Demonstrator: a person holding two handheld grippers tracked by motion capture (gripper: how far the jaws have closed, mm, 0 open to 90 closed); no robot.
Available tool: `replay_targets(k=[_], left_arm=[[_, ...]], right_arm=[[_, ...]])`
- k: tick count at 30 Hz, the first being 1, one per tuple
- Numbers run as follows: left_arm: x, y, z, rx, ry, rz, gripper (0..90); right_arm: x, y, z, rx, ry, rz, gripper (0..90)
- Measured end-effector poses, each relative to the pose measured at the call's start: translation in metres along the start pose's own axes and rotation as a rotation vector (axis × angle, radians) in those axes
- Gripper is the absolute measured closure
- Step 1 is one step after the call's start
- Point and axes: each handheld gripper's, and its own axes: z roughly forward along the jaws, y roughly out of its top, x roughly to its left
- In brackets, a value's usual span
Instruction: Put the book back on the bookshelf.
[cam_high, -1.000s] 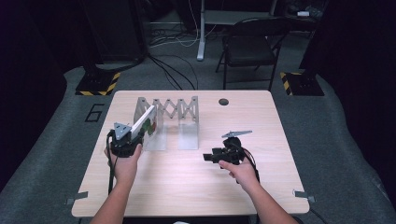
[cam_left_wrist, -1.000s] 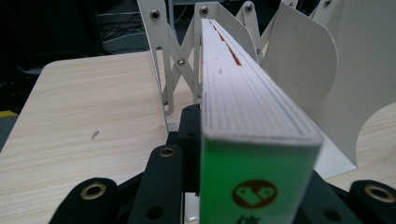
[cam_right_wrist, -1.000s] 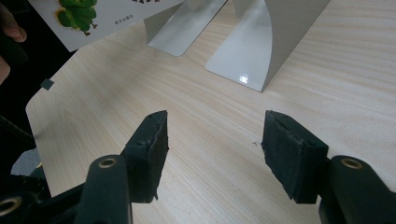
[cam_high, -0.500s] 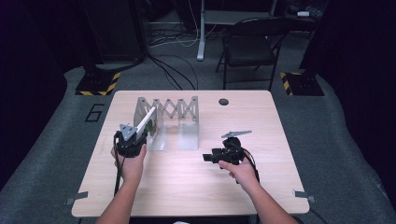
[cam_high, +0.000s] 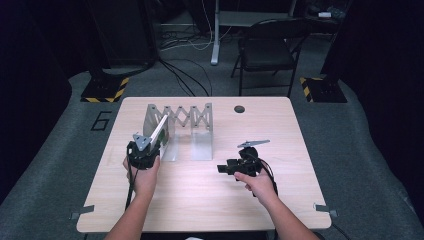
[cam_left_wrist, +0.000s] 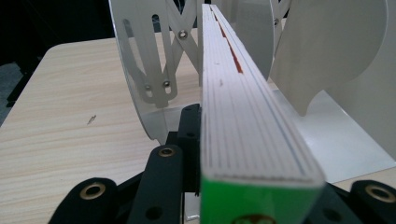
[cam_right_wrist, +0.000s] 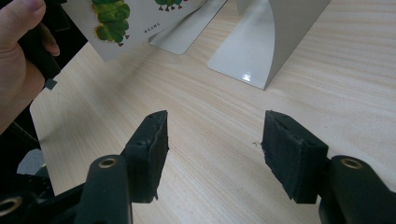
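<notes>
The left gripper (cam_high: 145, 152) has its jaws closed on a thin white picture book with a green cover corner (cam_left_wrist: 243, 112), held by its lower end. In the left gripper view the book's page edge runs from the bottom centre of the frame up to the top centre. So its long axis points straight away from the jaws, toward the white metal expanding book rack with scissor links (cam_high: 180, 120). In the high view the book leans, left of centre, with its upper end already between the rack's leftmost plates. The gap it points into lies directly ahead of the jaws, between the curved plate at the upper left of the left gripper view and the plate at the upper right. I judge that the coming move is to bring the book upright and lower it in this slot, so the book must stay parallel to the plates.

The right gripper (cam_high: 235, 166) rests low over the pale wooden worktop (cam_high: 210, 200), right of centre in the high view. Its jaws stand partly open with nothing between them. It is well apart from the rack, so the left hand is clearly the nearer one.
</notes>
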Motion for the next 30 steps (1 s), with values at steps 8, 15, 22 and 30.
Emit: replay_targets(k=[8, 15, 22, 30], left_arm=[[0.002, -0.001, 0.002, 0.024, -0.003, -0.011, 74.7], [0.001, -0.005, 0.008, 0.034, 0.001, -0.022, 73.8], [0.001, -0.007, 0.013, 0.056, -0.002, -0.009, 73.3], [0.001, -0.007, 0.012, 0.052, -0.007, -0.01, 71.3]], right_arm=[[0.0, 0.0, 0.001, 0.002, 0.004, 0.007, 40.8], [0.0, -0.001, 0.002, 0.006, 0.0, 0.008, 40.8], [-0.001, -0.001, 0.002, 0.007, 0.002, 0.013, 40.8], [-0.002, -0.001, 0.002, 0.009, -0.001, 0.012, 40.8]])
